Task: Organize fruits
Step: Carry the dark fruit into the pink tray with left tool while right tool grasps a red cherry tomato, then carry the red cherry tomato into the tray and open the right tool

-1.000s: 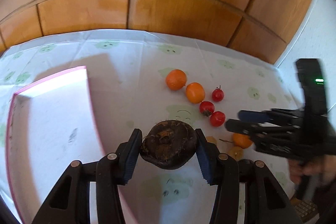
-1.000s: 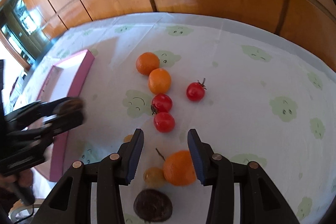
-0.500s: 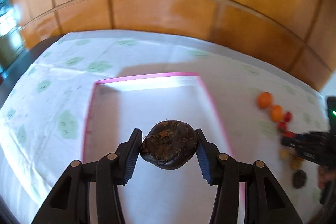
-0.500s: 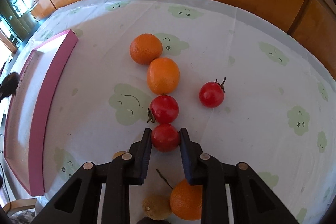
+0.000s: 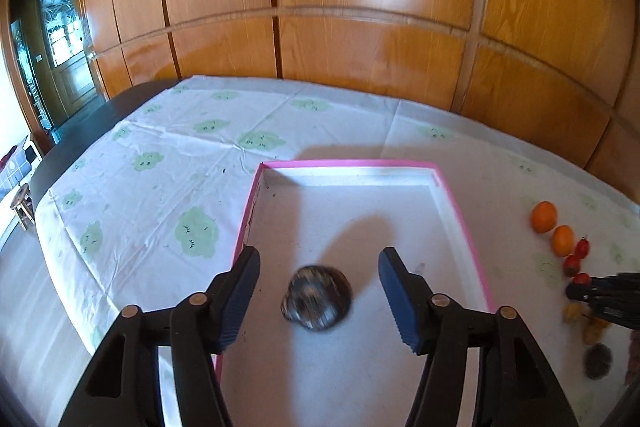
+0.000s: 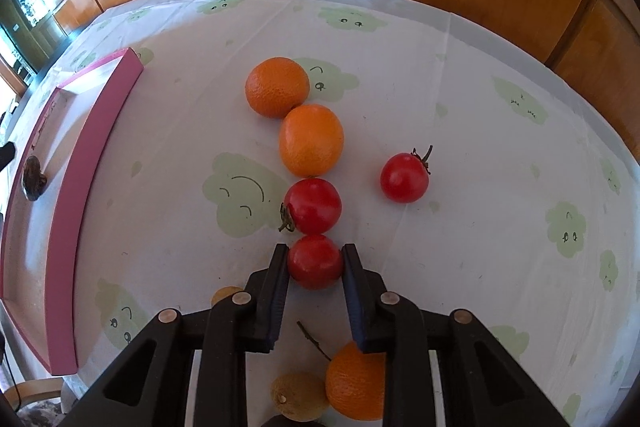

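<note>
The white tablecloth [image 6: 460, 115], printed with green cloud faces, carries everything; on it stands one pink-rimmed tray [image 5: 460, 215], shallow and white inside, and in it lies a single dark brown round fruit [image 5: 317, 302], blurred as if just let go, resting on the tray floor between the blue pads of the left gripper [image 5: 318, 275] but touched by neither; those jaws have just been opening and stand about half wide, holding nothing. The step in hand, as I judge it, is twofold: the left side has finished a drop into the tray, while the right gripper [image 6: 315, 261] has its jaws closed tight on one small red tomato [image 6: 315, 262], pads pressing both flanks, the fruit at the table surface near the end of a row. The next move would call for lifting that tomato straight up, clear of the tomato [image 6: 313, 205] touching it behind, then carrying it left over the tray's rim; the left gripper needs to come back for another fruit. Counted from the right wrist view: three oranges [image 6: 311, 141], two in the row and one under the gripper; three tomatoes, one lying apart [image 6: 404, 177]; two small tan fruits [image 6: 298, 401], one half hidden; a second dark fruit shows on the cloth [image 5: 597, 361] in the left view.
</note>
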`<move>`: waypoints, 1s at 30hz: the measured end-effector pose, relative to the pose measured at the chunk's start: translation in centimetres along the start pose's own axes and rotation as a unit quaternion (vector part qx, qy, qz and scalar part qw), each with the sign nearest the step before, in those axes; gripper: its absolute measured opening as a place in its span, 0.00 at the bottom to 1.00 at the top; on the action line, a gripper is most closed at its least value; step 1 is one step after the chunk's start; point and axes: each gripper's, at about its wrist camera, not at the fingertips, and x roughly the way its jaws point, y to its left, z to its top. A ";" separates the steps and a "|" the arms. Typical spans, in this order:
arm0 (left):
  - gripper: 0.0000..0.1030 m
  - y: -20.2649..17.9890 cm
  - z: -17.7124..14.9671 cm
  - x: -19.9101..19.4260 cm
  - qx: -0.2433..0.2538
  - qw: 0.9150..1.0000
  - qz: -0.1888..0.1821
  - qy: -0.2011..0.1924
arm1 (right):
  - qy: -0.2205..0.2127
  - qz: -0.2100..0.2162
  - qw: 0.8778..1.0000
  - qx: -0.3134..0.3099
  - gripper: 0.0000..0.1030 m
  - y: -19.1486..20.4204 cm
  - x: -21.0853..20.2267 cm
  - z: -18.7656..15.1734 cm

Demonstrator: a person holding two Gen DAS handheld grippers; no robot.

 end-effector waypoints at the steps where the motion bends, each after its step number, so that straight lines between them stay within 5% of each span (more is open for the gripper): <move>1: 0.65 -0.1 -0.2 -0.5 -0.002 1.000 -0.003 -0.003 | -0.004 -0.002 1.000 -0.004 0.26 0.1 0.0 0.0; 12: 0.70 -1.0 -3.0 -5.4 -0.008 0.999 -0.033 -0.015 | -0.034 -0.015 0.999 0.003 0.25 0.2 -0.1 -0.7; 30: 0.73 -1.3 -5.3 -7.5 0.005 0.999 -0.034 -0.027 | -0.103 0.002 0.994 0.029 0.25 1.6 -4.1 -2.3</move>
